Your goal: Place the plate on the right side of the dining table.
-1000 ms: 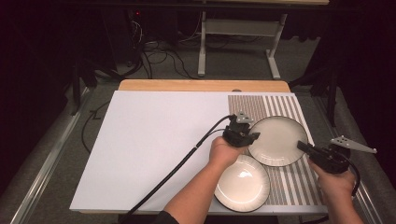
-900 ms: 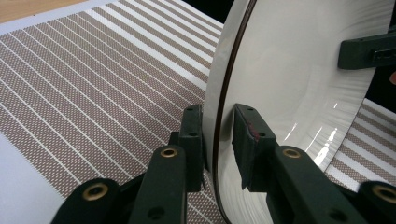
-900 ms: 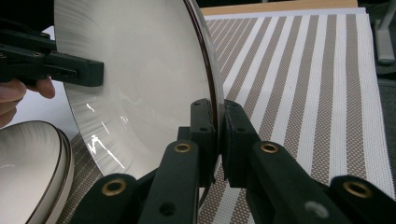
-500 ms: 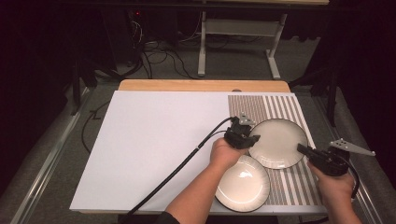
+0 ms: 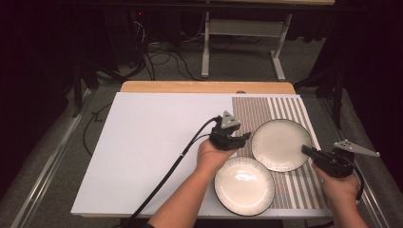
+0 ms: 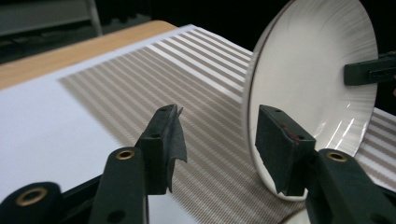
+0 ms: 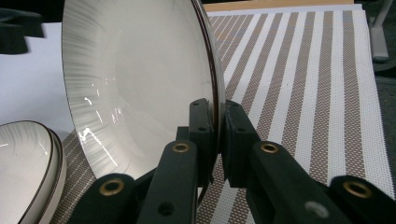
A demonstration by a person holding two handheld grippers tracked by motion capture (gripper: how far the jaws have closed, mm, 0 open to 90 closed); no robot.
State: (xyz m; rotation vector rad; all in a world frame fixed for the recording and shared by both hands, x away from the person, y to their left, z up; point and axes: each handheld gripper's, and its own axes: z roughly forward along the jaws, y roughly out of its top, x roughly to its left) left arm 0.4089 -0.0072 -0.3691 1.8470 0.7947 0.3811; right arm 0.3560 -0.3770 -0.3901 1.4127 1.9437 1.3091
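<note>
White plate [image 5: 281,144] on striped mat [image 5: 290,111], rim pinched by right gripper [image 7: 217,116], hand low at mat's right edge. Left gripper [image 6: 217,140] level, jaws just opened, spread, plate rim between, pads clear.

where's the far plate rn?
High view: far plate sits right of centre on the striped mat, its right rim pinched by the right hand-held gripper, just beyond the near plate.

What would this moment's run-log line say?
left gripper: jaws just opening, off far plate rim | right gripper: clamped on it | near plate: on mat
</note>
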